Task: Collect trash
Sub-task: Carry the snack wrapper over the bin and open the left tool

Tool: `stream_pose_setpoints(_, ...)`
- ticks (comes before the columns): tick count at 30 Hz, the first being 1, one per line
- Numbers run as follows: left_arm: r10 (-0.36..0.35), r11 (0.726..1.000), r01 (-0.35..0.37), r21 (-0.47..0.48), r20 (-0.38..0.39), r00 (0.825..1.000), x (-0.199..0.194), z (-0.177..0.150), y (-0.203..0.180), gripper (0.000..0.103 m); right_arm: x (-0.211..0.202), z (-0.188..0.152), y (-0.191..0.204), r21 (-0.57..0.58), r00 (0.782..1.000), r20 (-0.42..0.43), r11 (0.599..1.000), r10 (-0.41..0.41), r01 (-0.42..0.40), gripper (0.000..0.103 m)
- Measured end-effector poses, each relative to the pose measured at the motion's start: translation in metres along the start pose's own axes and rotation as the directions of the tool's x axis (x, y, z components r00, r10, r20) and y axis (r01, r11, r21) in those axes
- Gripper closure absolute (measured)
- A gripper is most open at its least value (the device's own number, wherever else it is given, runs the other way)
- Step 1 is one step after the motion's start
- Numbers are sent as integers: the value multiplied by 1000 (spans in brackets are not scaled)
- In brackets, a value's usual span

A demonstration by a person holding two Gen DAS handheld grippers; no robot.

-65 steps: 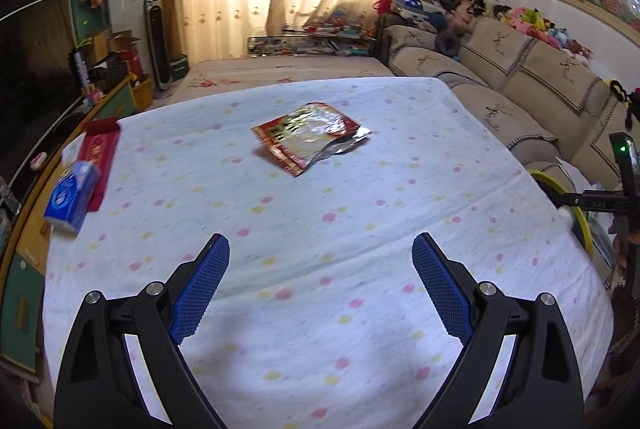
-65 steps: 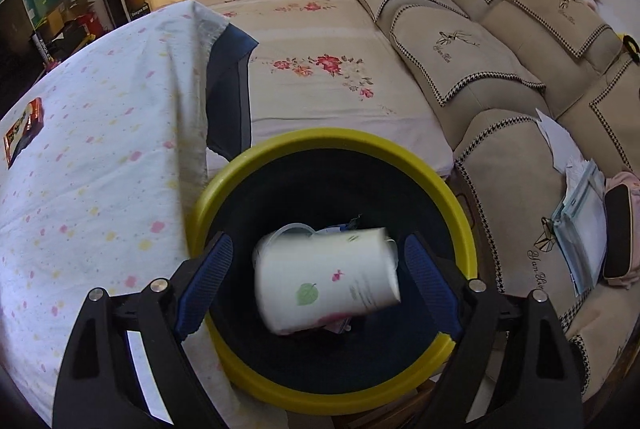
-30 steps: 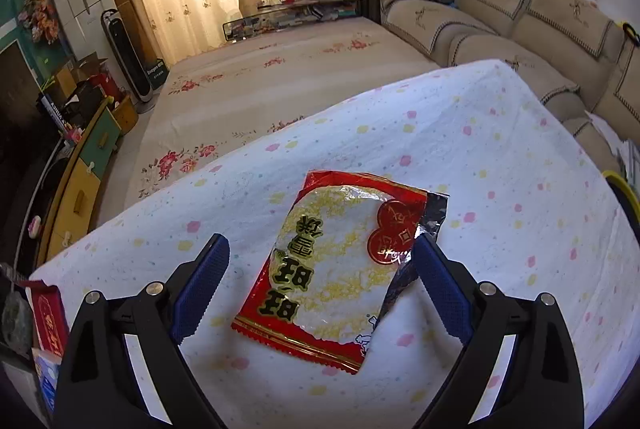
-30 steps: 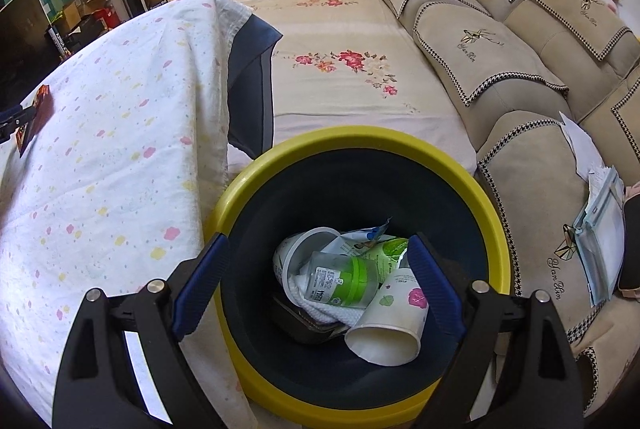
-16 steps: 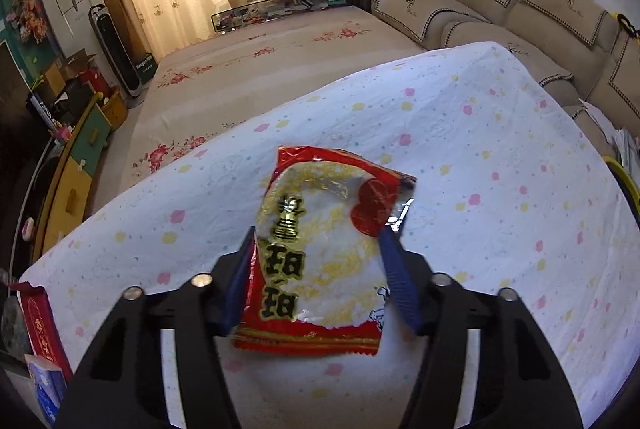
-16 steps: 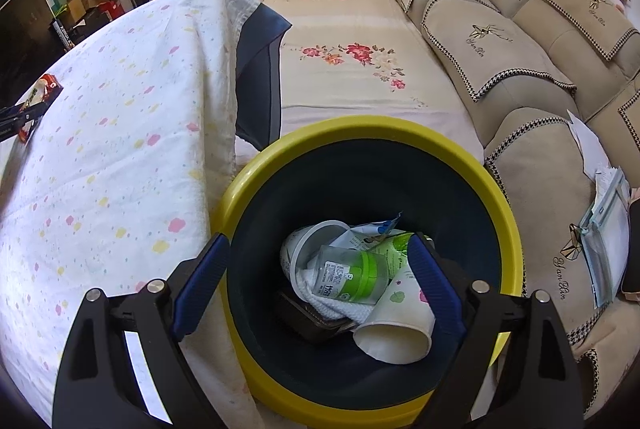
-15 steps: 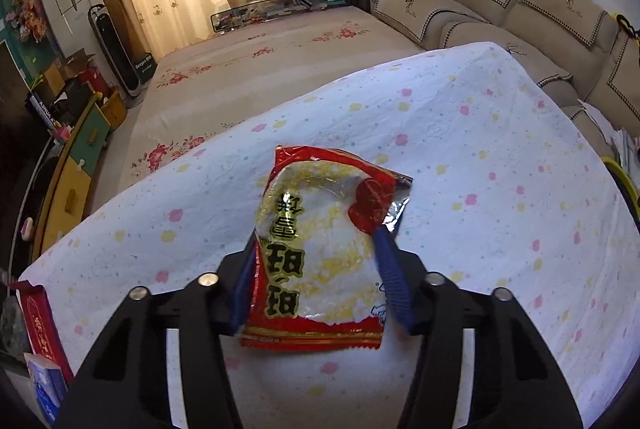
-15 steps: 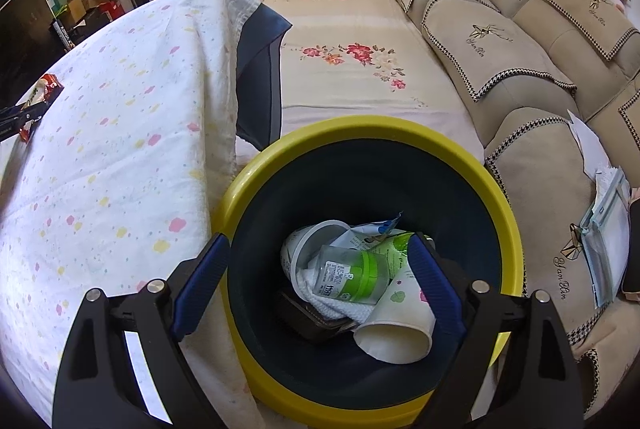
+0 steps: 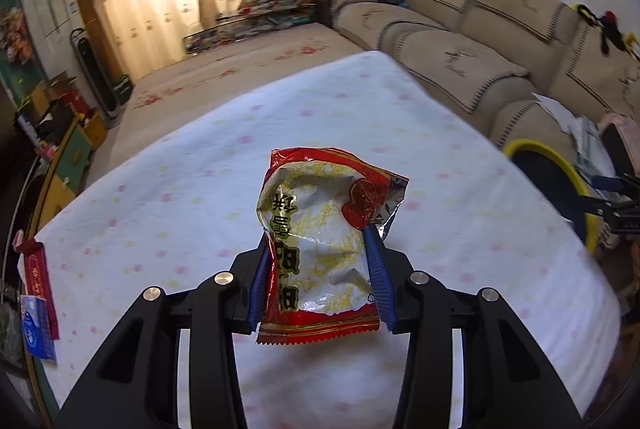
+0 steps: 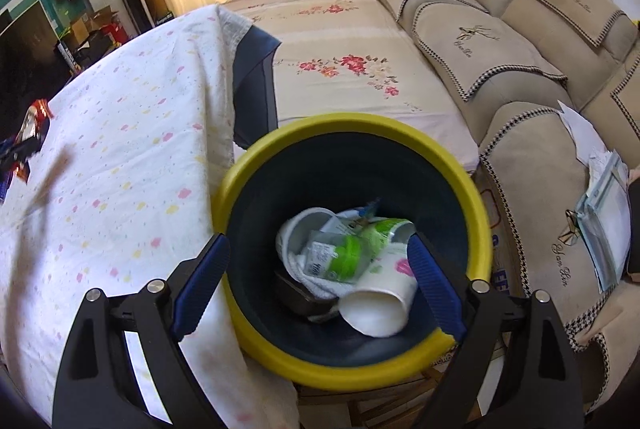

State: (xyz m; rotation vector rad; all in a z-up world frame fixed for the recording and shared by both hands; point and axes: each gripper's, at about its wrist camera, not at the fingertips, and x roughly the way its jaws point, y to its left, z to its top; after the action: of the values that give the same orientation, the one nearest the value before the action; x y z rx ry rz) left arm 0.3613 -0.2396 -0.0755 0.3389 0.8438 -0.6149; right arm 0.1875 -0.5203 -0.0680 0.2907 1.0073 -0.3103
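My left gripper [image 9: 320, 253] is shut on a red and silver snack wrapper [image 9: 320, 229] and holds it lifted above the spotted tablecloth [image 9: 200, 189]. The wrapper also shows at the far left of the right wrist view [image 10: 30, 125]. My right gripper [image 10: 320, 261] is open and empty, hovering over the yellow-rimmed dark bin [image 10: 256, 165]. The bin holds a white paper cup [image 10: 380, 297], a green-capped bottle [image 10: 336, 257] and other trash. In the left wrist view the bin [image 9: 560, 173] stands past the table's right edge.
A red packet [image 9: 38, 277] and a blue tissue pack [image 9: 36, 329] lie at the table's left edge. A beige sofa [image 10: 520, 41] runs along the right, with papers [image 10: 604, 197] on it. A floral rug [image 10: 340, 69] lies beyond the table.
My left gripper closed on the wrapper and lifted it off the cloth, swinging right. My right gripper stayed open over the bin, shifting slightly.
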Motion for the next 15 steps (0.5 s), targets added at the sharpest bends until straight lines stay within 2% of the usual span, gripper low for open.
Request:
stream_pose_setpoints(7,-130,986,131,102,-18,991,-11,9,-117,59,-37,-19,-36,41,999,37,999,20,-21,17)
stream_pose_setpoints(15,-242,944,252,213,-75,967,17,36,-250,58,-82,-41,-76,59,995,95,998,4,-10,17)
